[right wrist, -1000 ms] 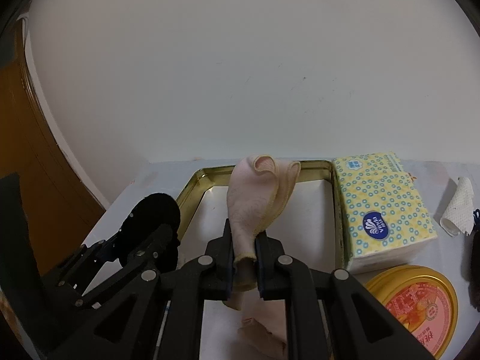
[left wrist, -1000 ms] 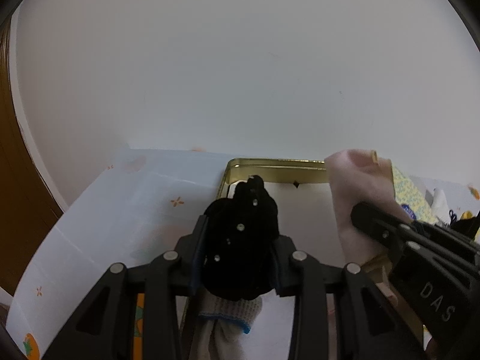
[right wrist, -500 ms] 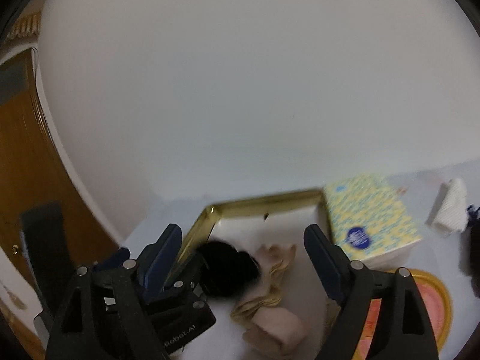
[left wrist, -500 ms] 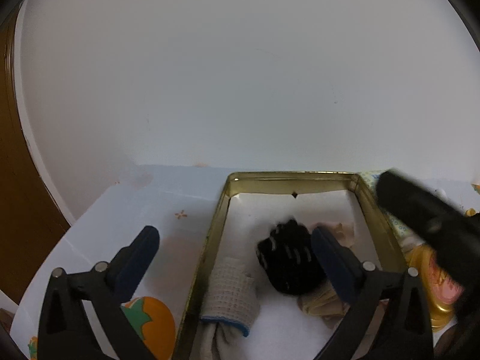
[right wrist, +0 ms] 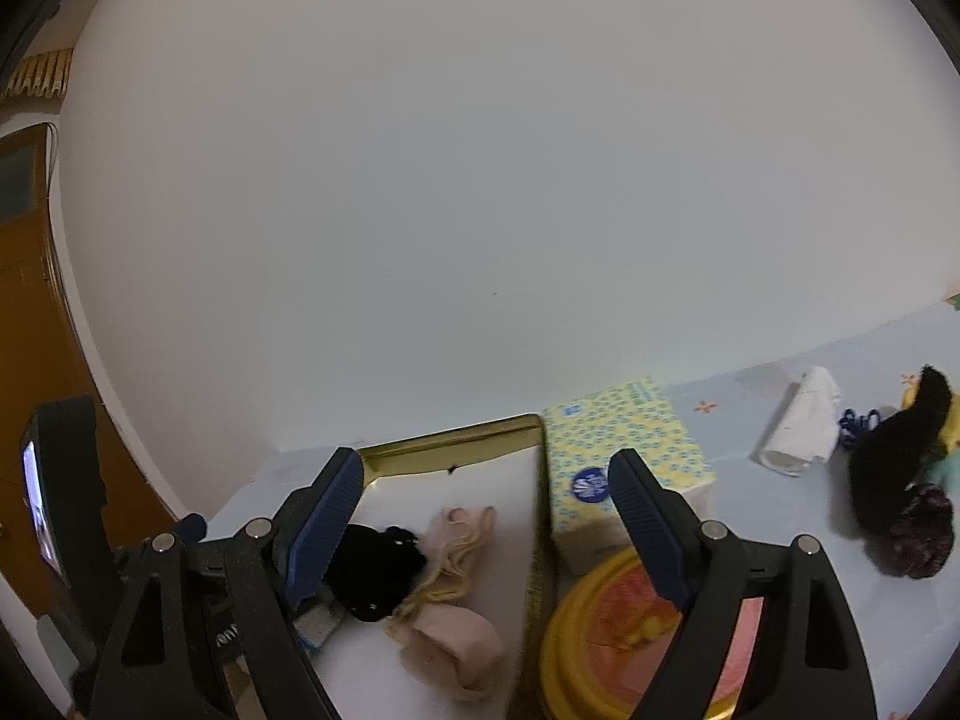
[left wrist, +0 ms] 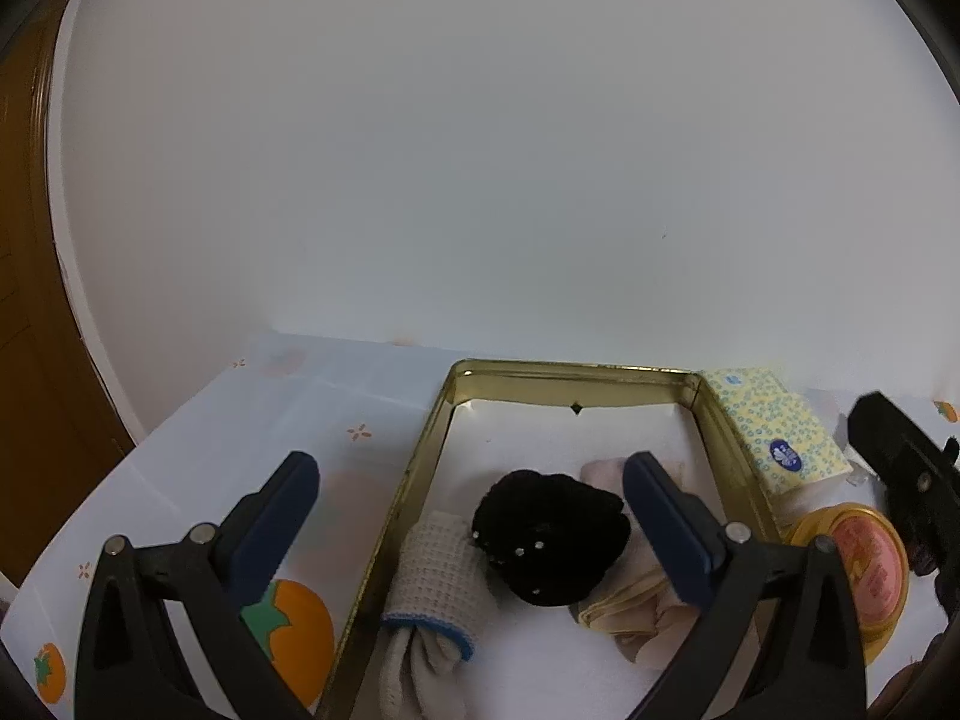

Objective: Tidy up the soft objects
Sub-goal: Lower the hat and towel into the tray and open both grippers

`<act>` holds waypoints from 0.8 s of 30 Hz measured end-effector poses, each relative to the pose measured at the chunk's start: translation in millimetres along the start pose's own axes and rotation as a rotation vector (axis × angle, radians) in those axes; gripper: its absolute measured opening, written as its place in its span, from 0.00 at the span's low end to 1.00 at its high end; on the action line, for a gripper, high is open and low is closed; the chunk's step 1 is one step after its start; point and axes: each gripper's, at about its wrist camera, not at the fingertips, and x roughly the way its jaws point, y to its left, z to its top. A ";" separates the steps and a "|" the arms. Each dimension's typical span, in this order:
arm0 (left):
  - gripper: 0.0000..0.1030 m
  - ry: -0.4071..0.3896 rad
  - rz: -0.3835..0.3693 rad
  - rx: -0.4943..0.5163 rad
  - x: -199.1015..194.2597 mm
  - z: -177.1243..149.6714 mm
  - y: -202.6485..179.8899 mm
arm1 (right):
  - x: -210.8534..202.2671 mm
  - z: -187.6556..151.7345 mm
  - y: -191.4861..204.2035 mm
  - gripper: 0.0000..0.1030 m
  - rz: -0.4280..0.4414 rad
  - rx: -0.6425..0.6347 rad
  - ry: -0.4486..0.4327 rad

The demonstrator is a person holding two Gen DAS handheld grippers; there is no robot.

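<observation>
Left wrist view gives us the left gripper (left wrist: 471,477) with its jaws just sprung wide and nothing pinched, hanging above the gold tin tray (left wrist: 420,468); below and between its fingers lie a black studded glove (left wrist: 549,534), a white knit glove (left wrist: 435,588) touching its left side, and a beige sock (left wrist: 630,612) to its right. From the right wrist we see the right gripper (right wrist: 486,480) also just spread and bare (its grip let go), the beige sock (right wrist: 456,612) under it in the tray beside the tissue pack (right wrist: 618,438) and yellow lidded tin (right wrist: 624,618).
</observation>
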 end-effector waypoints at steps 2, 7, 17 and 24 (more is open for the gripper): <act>1.00 -0.001 -0.008 -0.006 -1.6 -1.3 -1.8 | -8.1 -0.2 -3.6 0.83 -0.011 -0.008 -0.013; 1.00 -0.031 -0.002 0.005 -6.9 -6.1 -9.5 | -21.7 -2.8 -10.3 0.83 -0.049 -0.027 -0.033; 1.00 -0.079 -0.002 0.020 -23.4 -16.2 -27.7 | -35.1 -0.3 -28.3 0.83 -0.106 0.001 -0.034; 1.00 -0.115 -0.016 0.005 -34.7 -23.3 -35.1 | -46.0 -1.8 -25.6 0.83 -0.120 -0.056 -0.048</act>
